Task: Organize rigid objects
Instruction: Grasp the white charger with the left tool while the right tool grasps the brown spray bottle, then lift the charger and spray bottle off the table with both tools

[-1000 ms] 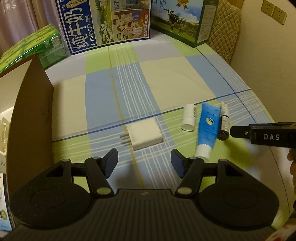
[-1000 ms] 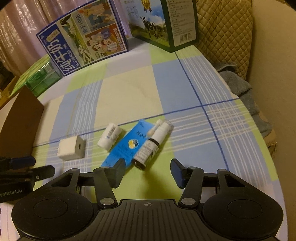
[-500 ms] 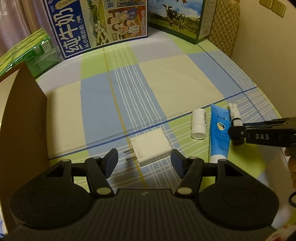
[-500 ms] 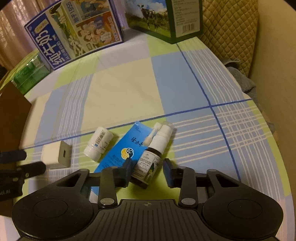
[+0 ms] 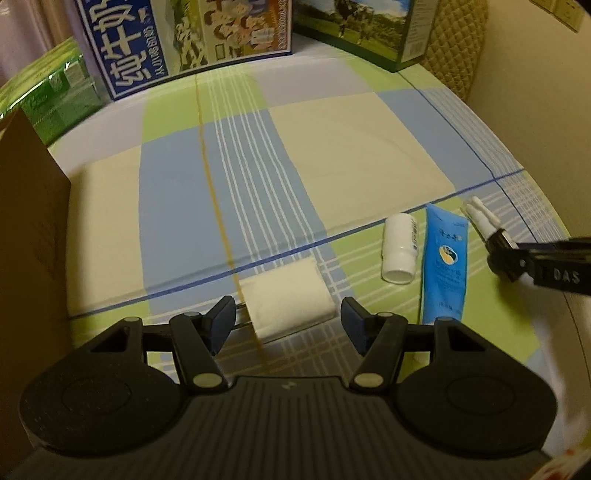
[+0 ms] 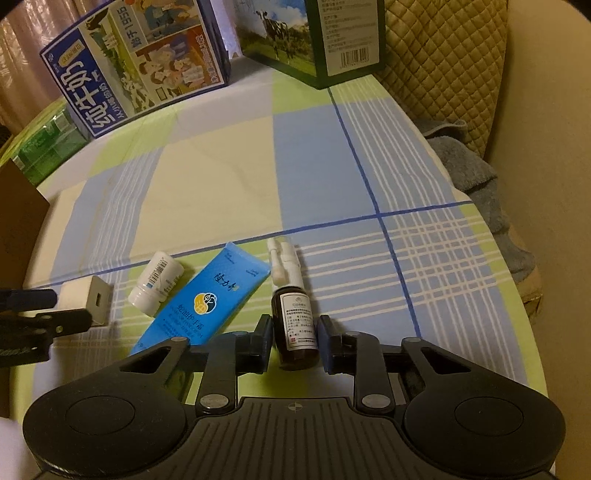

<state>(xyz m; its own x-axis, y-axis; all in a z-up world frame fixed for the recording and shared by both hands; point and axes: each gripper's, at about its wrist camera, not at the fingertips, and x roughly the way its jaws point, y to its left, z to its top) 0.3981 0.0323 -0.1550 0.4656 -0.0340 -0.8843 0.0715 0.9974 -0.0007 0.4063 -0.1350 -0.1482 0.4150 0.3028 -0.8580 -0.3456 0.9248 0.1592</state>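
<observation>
A white charger plug (image 5: 286, 297) lies on the checked cloth, between the open fingers of my left gripper (image 5: 288, 325); it also shows in the right wrist view (image 6: 83, 301). Right of it lie a small white bottle (image 5: 399, 249) (image 6: 157, 282) and a blue tube (image 5: 445, 264) (image 6: 207, 299). My right gripper (image 6: 293, 338) is closed on the dark brown spray bottle (image 6: 295, 325) with the white nozzle, which lies on the cloth. In the left wrist view the right gripper (image 5: 517, 258) covers most of the spray bottle (image 5: 480, 218).
A brown cardboard box wall (image 5: 29, 236) stands at the left. A blue milk carton (image 5: 184, 40) (image 6: 136, 62), a green-edged cow carton (image 6: 314, 33) and green packs (image 5: 51, 96) line the back. A quilted cushion (image 6: 443, 62) and grey towel (image 6: 476, 184) lie right.
My right gripper moved forward and closed its fingers around the brown spray bottle, turning it straight. My left gripper advanced so the white plug now sits between its open fingers.
</observation>
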